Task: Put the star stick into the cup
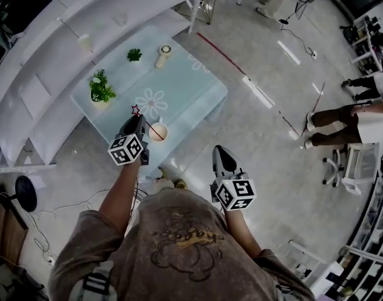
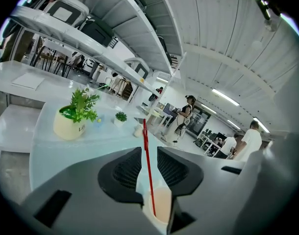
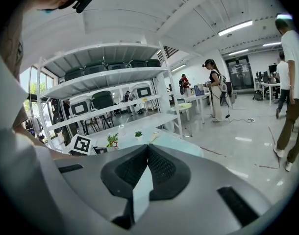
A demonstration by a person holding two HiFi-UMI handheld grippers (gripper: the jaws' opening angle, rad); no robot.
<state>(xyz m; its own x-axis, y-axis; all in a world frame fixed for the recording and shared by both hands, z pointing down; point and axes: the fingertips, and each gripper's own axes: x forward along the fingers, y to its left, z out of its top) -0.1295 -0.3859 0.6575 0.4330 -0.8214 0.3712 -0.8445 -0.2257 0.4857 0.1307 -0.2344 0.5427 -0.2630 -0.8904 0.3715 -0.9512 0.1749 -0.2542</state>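
The star stick [image 1: 145,121] is a thin red rod with a red star on top. It leans in the cream cup [image 1: 158,132] near the front edge of the pale blue table [image 1: 191,89]. In the left gripper view the star stick [image 2: 147,165] runs up between the jaws with its lower end inside the cup [image 2: 161,207]. My left gripper [image 1: 138,121] [image 2: 149,151] hangs just left of the cup, open by a narrow gap around the stick. Off the table over the floor, my right gripper [image 1: 220,150] [image 3: 147,148] is shut and empty.
A potted green plant [image 1: 101,88] [image 2: 77,114], a small plant [image 1: 134,54] and a cream object [image 1: 164,56] stand farther back on the table. White shelves [image 1: 47,74] run along the left. People [image 1: 342,121] stand on the floor to the right.
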